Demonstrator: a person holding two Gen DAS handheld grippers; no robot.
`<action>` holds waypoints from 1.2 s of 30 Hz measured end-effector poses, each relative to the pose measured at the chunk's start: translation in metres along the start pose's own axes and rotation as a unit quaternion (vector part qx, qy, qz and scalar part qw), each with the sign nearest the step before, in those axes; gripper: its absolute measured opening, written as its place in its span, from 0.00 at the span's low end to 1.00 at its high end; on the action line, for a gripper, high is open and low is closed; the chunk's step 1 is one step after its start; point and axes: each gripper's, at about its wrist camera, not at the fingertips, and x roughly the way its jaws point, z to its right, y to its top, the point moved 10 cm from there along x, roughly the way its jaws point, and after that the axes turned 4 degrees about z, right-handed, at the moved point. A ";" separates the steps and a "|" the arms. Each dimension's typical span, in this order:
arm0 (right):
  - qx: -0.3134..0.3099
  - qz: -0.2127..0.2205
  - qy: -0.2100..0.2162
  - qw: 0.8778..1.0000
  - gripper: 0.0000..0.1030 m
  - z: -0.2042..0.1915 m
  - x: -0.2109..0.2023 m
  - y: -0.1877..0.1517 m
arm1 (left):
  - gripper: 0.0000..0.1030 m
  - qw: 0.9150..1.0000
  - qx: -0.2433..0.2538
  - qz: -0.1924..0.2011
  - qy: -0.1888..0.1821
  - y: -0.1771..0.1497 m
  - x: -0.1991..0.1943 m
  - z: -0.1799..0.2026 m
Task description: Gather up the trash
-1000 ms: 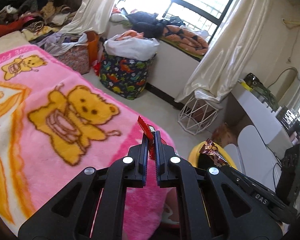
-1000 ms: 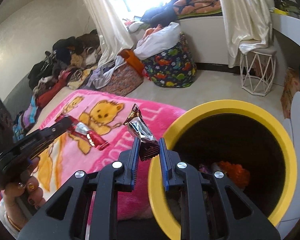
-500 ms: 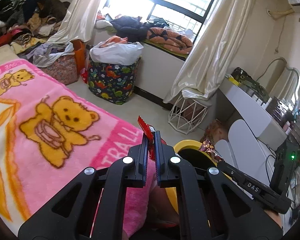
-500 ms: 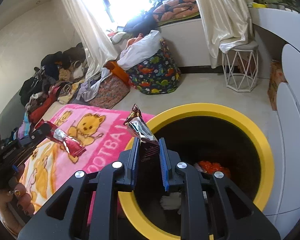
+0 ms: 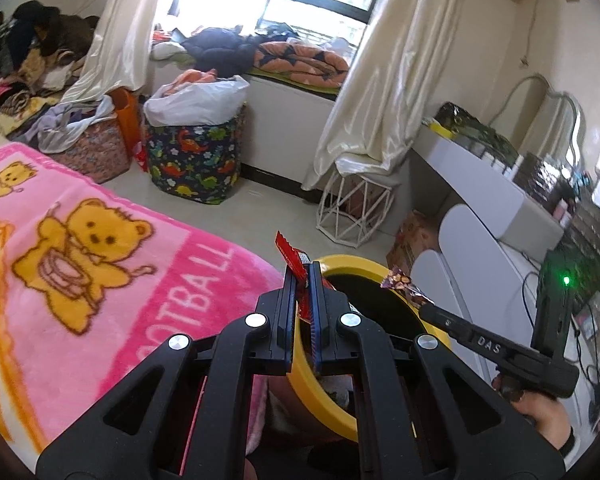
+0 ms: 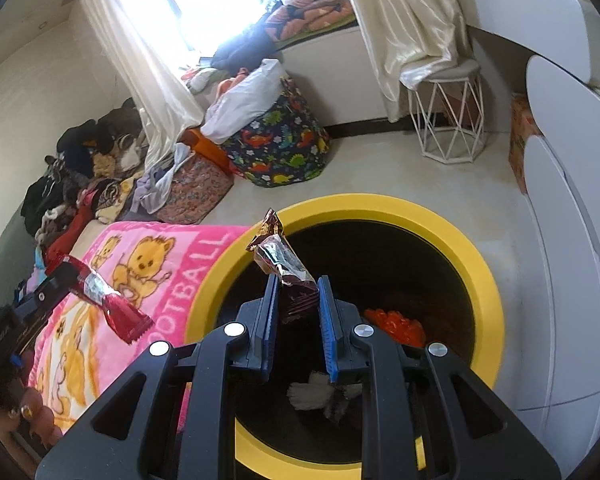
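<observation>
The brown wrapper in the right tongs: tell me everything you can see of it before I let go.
The brown wrapper is a crinkled, glossy foil-like snack packet, dark brown with silvery patches and a crimped top end. It stands nearly upright, leaning left, its lower end between the blue pads of the right tongs, whose jaws look slightly parted around it. It hangs over the dark mouth of the yellow bin, touching nothing but the tongs. From the left wrist view it appears small, poised over the bin's far rim.

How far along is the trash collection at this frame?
Done: some trash already lies in the yellow bin. In hand: the right gripper, over the bin's mouth, has its jaws parted around a brown wrapper; the left gripper, at the bin's rim, pinches a red wrapper. Left: dropping both wrappers in.
</observation>
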 end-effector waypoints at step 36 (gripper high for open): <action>-0.004 0.080 -0.034 0.996 0.92 0.006 -0.062 -0.002 | 0.89 0.995 0.084 -0.040 0.030 -0.047 0.006 0.020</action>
